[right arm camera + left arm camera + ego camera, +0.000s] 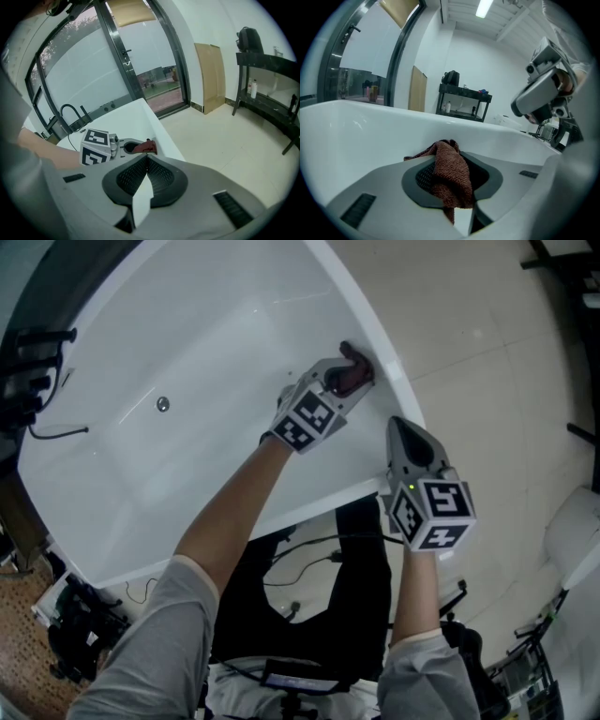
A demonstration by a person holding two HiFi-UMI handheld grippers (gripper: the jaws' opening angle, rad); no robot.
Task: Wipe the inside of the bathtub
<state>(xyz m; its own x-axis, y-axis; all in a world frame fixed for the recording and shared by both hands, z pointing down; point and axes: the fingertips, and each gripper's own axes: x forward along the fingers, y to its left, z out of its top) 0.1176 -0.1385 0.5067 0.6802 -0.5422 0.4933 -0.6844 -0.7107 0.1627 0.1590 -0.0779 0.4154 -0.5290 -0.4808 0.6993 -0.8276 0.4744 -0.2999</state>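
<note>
While the white bathtub (187, 343) fills the left with its drain (162, 404) at the bottom, the left gripper (354, 367) reaches inside. Its jaws are clamped on a reddish-brown cloth (451, 173), which sits against the tub's inner wall close to the rim. The right gripper (405, 439) is near it by the rim, jaws closed together with nothing between. Pale floor (487, 352) lies at far right.
</note>
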